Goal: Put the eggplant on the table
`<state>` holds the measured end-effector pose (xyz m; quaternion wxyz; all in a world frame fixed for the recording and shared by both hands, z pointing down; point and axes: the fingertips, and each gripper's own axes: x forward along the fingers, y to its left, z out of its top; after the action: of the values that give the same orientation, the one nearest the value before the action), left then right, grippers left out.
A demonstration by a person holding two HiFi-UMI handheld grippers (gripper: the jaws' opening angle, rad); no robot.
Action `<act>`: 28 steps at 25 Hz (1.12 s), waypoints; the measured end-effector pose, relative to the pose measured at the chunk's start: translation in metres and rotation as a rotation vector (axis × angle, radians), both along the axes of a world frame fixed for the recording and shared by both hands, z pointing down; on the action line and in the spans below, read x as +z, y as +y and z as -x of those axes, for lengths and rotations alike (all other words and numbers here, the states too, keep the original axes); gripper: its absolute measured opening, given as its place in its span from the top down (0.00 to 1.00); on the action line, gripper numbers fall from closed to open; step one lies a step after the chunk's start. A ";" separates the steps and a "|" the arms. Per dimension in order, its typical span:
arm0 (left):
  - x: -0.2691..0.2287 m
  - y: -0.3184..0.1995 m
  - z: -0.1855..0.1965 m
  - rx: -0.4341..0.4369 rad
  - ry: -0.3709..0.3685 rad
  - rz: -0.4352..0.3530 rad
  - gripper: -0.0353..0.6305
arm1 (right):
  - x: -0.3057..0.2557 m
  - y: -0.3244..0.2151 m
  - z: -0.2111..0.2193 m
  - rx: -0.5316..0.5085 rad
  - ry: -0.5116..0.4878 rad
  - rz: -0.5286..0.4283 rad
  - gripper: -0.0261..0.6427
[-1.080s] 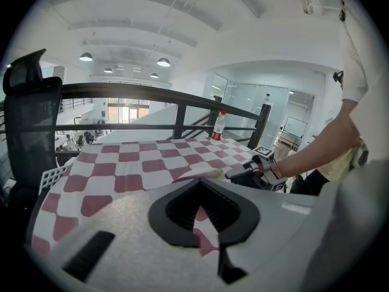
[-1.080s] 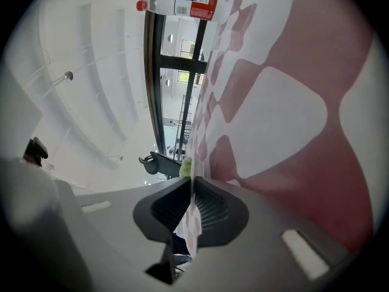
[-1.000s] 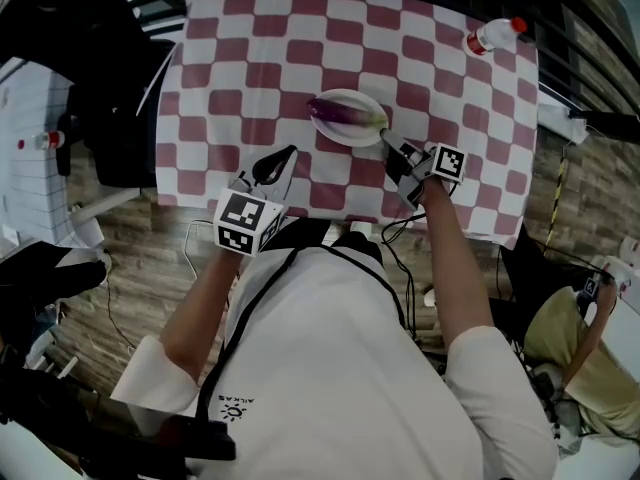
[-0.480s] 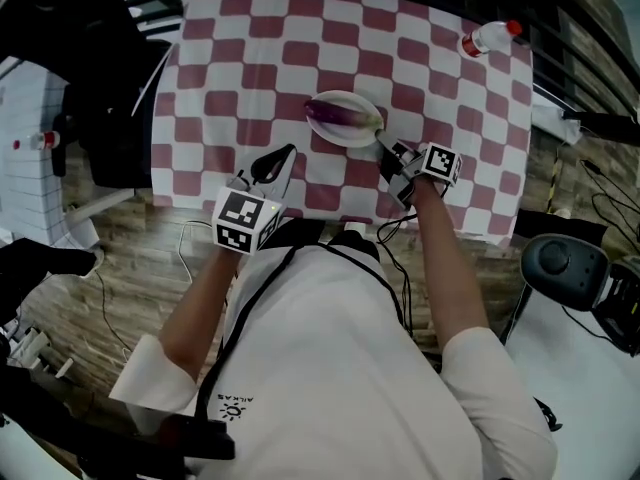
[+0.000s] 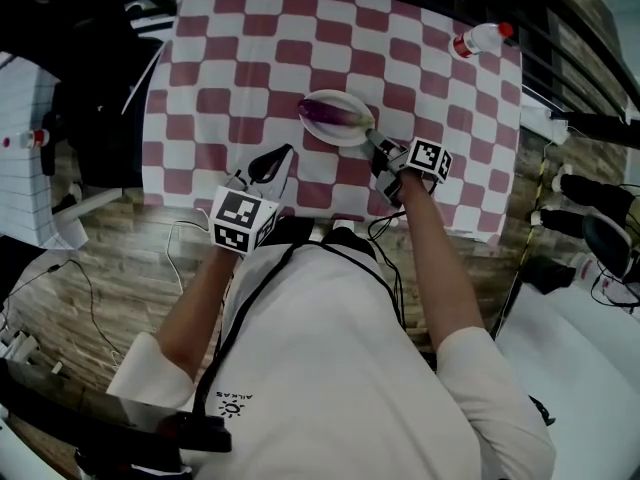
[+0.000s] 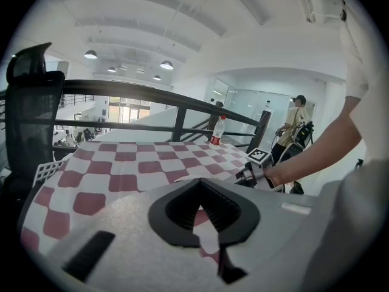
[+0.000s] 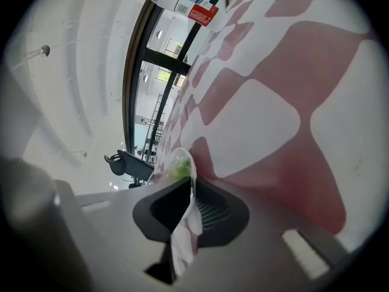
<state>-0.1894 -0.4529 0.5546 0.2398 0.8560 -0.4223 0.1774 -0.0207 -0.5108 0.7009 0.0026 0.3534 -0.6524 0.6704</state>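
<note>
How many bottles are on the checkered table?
1: a red-capped bottle at the table's far right corner. A small red-capped thing off the table, at left, may be another.

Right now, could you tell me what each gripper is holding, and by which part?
The right gripper pinches the plate by its near rim, jaws just easing open; the left gripper holds nothing.

Eggplant [image 7: 177,170] mostly hidden behind plate rim [image 7: 192,168], only green tip showing

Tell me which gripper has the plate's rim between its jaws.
The right gripper: its jaws grip the plate's rim, though they've just opened slightly; the left gripper's are empty.
</note>
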 end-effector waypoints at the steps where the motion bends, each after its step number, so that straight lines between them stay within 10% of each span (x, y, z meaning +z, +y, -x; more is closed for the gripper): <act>1: 0.000 0.001 0.000 -0.002 0.001 0.000 0.94 | 0.001 0.000 0.000 0.003 0.009 0.004 0.91; 17: -0.012 0.016 -0.003 -0.034 0.018 -0.035 0.94 | 0.000 0.005 -0.003 -0.001 0.188 0.042 0.75; 28: -0.028 0.041 -0.026 -0.044 0.000 -0.080 0.94 | -0.056 0.036 -0.026 0.027 0.107 -0.106 0.93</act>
<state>-0.1639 -0.4124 0.5267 0.2090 0.8555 -0.4477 0.1552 0.0054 -0.4744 0.6451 0.0096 0.3970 -0.6810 0.6152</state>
